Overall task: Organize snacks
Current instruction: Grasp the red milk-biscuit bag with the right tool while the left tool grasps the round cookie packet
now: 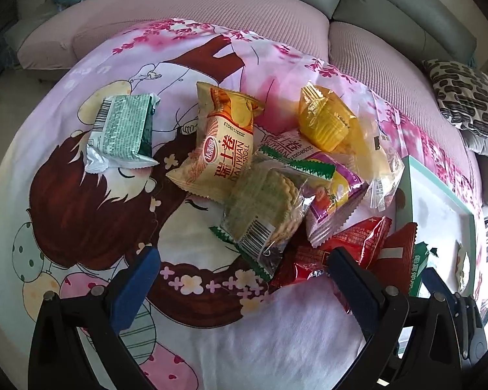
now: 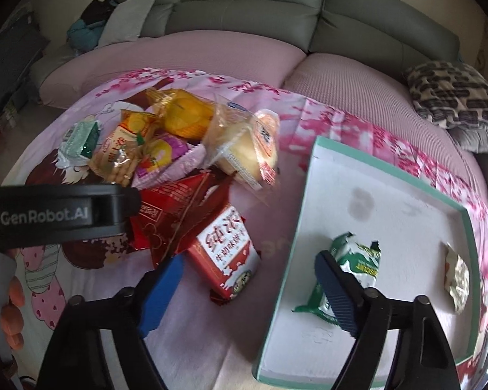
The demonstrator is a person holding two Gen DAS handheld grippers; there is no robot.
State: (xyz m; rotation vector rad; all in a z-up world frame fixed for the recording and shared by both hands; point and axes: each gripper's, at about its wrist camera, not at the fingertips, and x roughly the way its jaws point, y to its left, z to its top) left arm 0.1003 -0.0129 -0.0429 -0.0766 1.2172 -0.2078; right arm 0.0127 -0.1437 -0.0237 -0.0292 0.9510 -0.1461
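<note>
Snacks are part-sorted on a cartoon-print cloth (image 1: 81,227) spread in front of a grey sofa (image 2: 244,6). The landmark is a shallow white tray (image 2: 390,201) with a teal rim. Inside it lie two packets so far: a green-and-white packet (image 2: 358,260) near its front edge, and a pale packet (image 2: 457,279) toward its far right side.

The rest waits in a heap well to the left of the tray: a yellow roll packet (image 1: 221,143), a clear cracker packet (image 1: 263,211), a purple packet (image 1: 332,201), a yellow cake (image 1: 325,120), a bun (image 2: 250,149) in clear wrap, red packets (image 2: 185,214) and a red-and-white box (image 2: 227,253) nearest the tray. A green packet (image 1: 123,130) lies apart, farthest left of the tray.

The right gripper (image 2: 247,292) straddles the tray's left rim, jaws well apart and gripping nothing; one pad stands in front of the green-and-white packet, and contact cannot be told. The left gripper (image 1: 240,279) hovers over the heap's near edge, jaws wide, empty.

By this showing, most of the sorting is still to do.
</note>
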